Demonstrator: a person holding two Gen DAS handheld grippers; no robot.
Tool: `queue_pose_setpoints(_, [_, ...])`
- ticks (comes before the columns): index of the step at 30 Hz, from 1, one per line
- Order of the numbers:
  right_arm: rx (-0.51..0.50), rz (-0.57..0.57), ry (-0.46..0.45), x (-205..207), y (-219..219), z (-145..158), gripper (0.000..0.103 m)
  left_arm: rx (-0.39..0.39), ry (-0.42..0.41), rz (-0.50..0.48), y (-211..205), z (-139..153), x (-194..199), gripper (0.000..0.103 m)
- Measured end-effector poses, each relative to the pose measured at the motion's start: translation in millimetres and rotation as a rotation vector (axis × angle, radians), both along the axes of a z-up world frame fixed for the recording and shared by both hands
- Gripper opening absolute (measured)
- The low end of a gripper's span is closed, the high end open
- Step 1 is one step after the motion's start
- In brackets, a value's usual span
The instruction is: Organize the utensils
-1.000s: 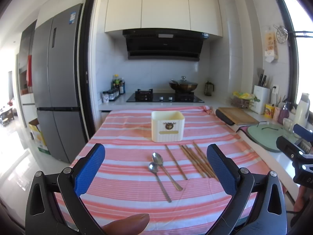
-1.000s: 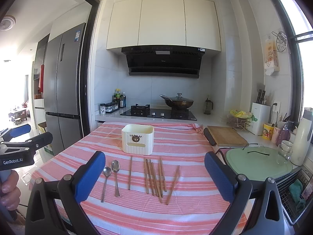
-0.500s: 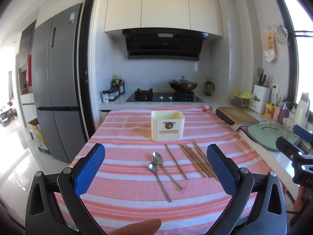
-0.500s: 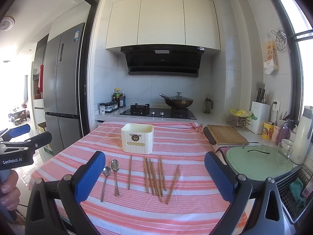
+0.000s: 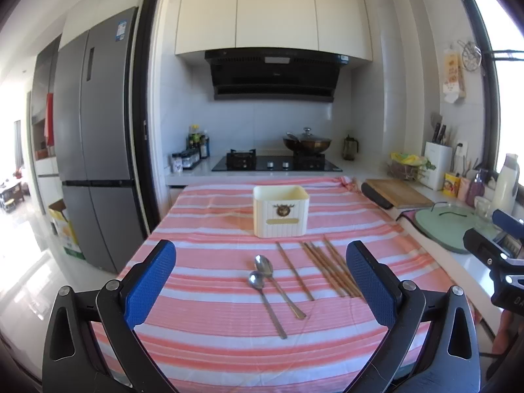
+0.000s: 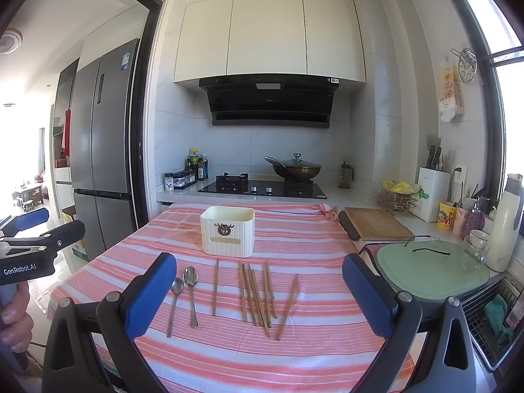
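Observation:
A cream utensil holder stands upright on the pink striped tablecloth. In front of it lie two metal spoons side by side and several wooden chopsticks spread flat. My left gripper is open and empty, held above the near table edge facing the spoons. My right gripper is open and empty, held above the near edge facing the chopsticks. Each gripper also shows in the other view, the left one at far left and the right one at far right.
A wooden cutting board and a green tray sit on the counter to the right, with cups, a knife block and a white bottle beyond. A stove with a wok is behind the table. A fridge stands left.
The thumb tip at the bottom of the left wrist view has slid out of sight. Both grippers and the utensils have barely moved.

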State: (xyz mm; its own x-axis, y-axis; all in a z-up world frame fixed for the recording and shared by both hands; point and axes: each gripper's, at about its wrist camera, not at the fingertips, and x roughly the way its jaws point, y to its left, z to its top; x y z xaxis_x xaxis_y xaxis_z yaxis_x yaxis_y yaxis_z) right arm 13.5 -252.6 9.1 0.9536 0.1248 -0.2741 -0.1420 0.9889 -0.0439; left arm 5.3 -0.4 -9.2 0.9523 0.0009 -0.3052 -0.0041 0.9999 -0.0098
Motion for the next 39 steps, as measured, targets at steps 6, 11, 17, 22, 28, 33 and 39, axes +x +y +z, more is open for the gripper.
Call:
queue_pose_setpoints(6, [0.0,0.0,0.003,0.1,-0.5,-0.4,0.103,-0.002,0.007,0.0,-1.0,-1.2,0.7,0.103])
queue_pose_setpoints(11, [-0.001,0.0,0.008,0.7,-1.0,-0.7,0.103,-0.004,0.01,0.002,0.0,-1.6,0.9,0.103])
queue_pose_setpoints(17, [-0.001,-0.001,0.006,0.9,0.0,-1.0,0.103,-0.005,0.01,0.001,0.7,-0.7,1.7,0.103])
queue_pose_setpoints(22, [-0.002,-0.003,0.003,2.0,-0.9,-1.3,0.103,-0.004,0.01,0.0,1.0,-0.5,1.8,0.103])
queue_pose_setpoints(28, [-0.002,-0.005,0.003,1.8,-0.7,-1.8,0.103,-0.005,0.011,0.001,1.2,0.0,2.2,0.103])
queue_pose_setpoints(33, [-0.003,-0.006,0.002,1.6,-0.5,-2.0,0.103,-0.005,0.011,0.001,1.1,0.0,2.1,0.103])
queue_pose_setpoints(39, [-0.002,-0.006,0.005,1.5,-0.8,-2.7,0.103,-0.005,0.012,0.002,2.1,0.0,2.6,0.103])
